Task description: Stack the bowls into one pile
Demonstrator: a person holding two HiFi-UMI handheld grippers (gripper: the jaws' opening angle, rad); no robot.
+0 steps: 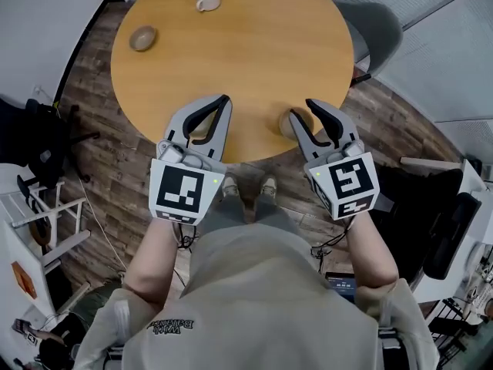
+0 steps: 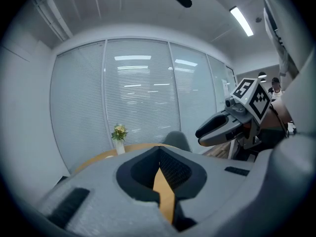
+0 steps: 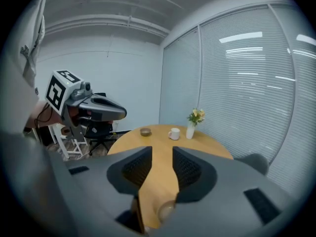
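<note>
Nothing was stacked | far bowl (image 1: 142, 37) sat at 10 o'clock | right gripper (image 1: 304, 109) fingers open over near bowl (image 3: 166, 211) at 5 | left gripper (image 1: 225, 100) fingers closed, empty

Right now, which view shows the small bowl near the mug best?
The head view: the small bowl lies whole, seen from above. The right gripper view shows it tiny and side-on beside the mug. The left gripper view does not show it.
</note>
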